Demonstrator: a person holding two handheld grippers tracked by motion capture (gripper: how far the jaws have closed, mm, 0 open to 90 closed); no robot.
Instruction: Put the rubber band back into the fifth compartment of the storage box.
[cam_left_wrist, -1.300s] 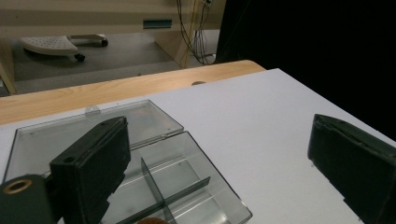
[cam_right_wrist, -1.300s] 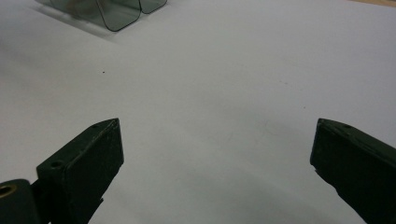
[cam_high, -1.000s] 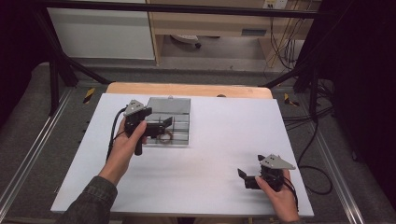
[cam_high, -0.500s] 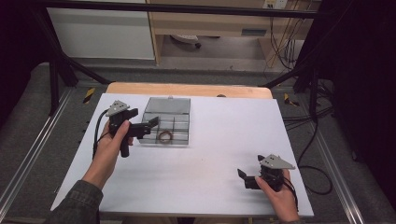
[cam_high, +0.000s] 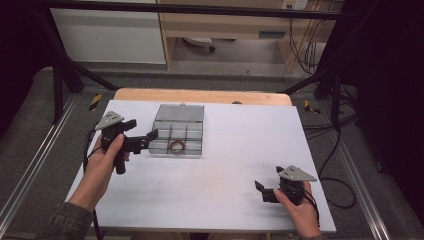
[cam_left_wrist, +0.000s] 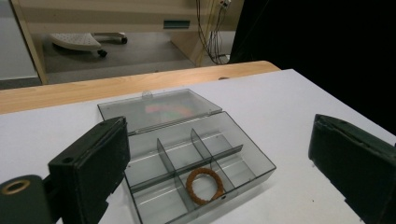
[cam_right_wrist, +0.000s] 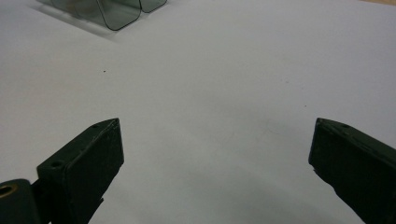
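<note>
A clear smoked-plastic compartment box (cam_high: 178, 135) lies open on the white table top, its lid (cam_high: 180, 113) folded back flat. A brown ring (cam_high: 176, 146) rests in the front middle compartment. My left gripper (cam_high: 142, 131) hangs open just left of the box, jaws pointing at it, nothing between them. The left gripper view looks over the box (cam_left_wrist: 154, 158), with the ring (cam_left_wrist: 204, 185) near its front wall, between the wide-apart jaws of the left gripper (cam_left_wrist: 217, 140). My right gripper (cam_high: 263, 192) rests open near the table's front right; the right gripper (cam_right_wrist: 217, 135) frames bare table.
The white table top (cam_high: 225, 150) has a wooden strip (cam_high: 200, 96) along its far edge. A corner of the box (cam_right_wrist: 112, 14) sits far ahead in the right gripper view. Cables trail off the right side, and metal frame rails run along both sides.
My left gripper has drawn back leftward from over the box to a spot beside its left edge. The ring now lies uncovered in its compartment. The right gripper has stayed put.
</note>
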